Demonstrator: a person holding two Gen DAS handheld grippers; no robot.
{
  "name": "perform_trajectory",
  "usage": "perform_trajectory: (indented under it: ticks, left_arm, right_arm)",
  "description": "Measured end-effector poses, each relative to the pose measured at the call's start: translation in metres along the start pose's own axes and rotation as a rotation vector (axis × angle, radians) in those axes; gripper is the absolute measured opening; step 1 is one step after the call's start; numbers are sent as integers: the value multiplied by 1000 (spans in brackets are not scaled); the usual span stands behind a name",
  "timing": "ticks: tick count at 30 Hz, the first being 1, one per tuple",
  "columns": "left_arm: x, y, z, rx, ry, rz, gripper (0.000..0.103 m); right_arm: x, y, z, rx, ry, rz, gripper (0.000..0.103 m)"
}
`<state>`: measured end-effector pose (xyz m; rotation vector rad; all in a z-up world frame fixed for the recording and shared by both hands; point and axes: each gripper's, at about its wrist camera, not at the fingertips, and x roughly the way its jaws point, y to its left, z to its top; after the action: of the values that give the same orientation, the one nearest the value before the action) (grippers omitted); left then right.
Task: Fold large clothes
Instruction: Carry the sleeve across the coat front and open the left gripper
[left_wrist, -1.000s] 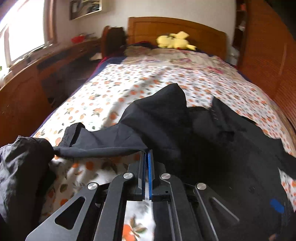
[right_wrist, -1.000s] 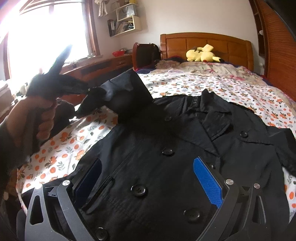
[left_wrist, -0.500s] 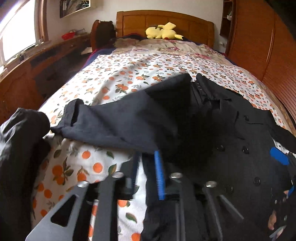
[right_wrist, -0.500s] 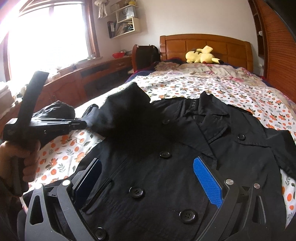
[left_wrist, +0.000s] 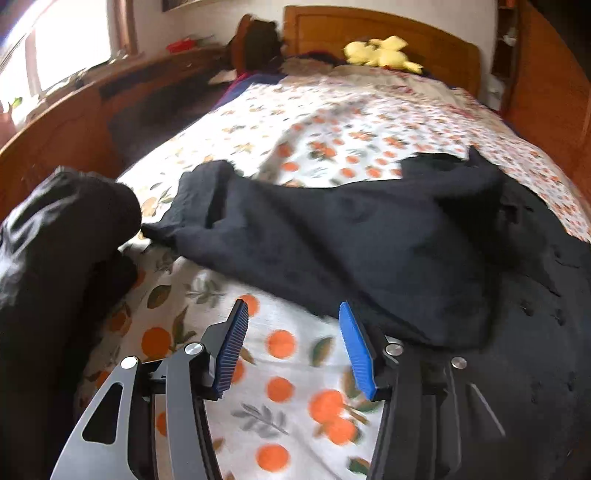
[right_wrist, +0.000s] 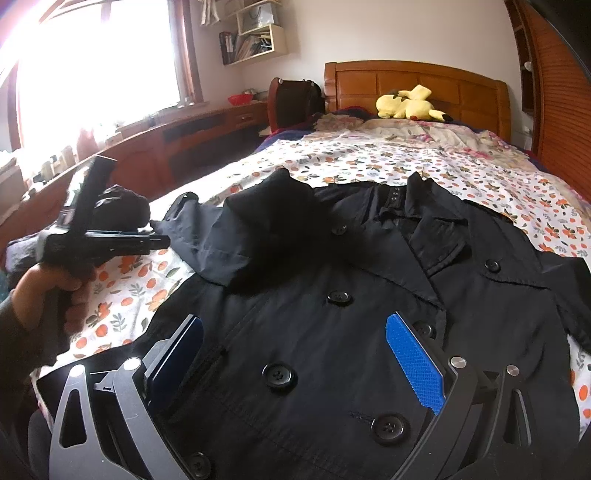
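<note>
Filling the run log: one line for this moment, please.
left tongs: opening, nothing between | sleeve: lying on bedspread | right tongs: open over coat

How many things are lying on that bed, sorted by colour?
Black: 2, the coat and a bundled garment
Yellow: 1, the plush toy
Total: 3 on the orange-print bedspread

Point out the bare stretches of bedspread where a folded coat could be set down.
Free: the bedspread between the coat collar and the pillows under the yellow plush toy, and a narrower strip left of the coat below its sleeve. Crowded: the left edge, where a dark bundle lies.
</note>
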<state>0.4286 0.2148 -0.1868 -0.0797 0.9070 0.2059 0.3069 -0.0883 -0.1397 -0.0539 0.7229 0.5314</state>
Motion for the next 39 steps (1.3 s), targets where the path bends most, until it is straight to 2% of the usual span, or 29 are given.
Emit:
perform_trajectory:
  ticks: [7, 17, 18, 19, 20, 22, 27, 33, 39]
  left_arm:
    - [33, 37, 12, -140, 49, -15, 54]
    - [50, 38, 27, -184, 61, -21, 54]
    - [52, 35, 28, -176, 63, -23, 51]
    - [53, 31, 30, -158, 60, -31, 41]
    - [53, 29, 31, -148, 61, -35, 35]
    - [52, 23, 33, -132, 66, -45, 5]
    - [19, 0, 44, -66, -11, -23, 1]
    - [-49, -45, 56, 17, -117, -73, 0]
    - [-76, -67, 50, 53, -143, -73, 0]
  right_arm:
    - [5, 0, -2, -1, 10, -2, 96]
    - [8, 1, -4, -2, 19, -1, 96]
    - [8, 1, -4, -2, 19, -1, 96]
    - [8, 1, -4, -3, 19, -1, 96]
    - [8, 1, -4, -4, 19, -2, 96]
    - [8, 1, -4, -5, 16, -4, 96]
    - [0, 0, -2, -11, -1, -13, 96]
    - [-19, -7, 7, 1, -42, -16, 96]
    - [-38, -13, 12, 11, -81, -27, 96]
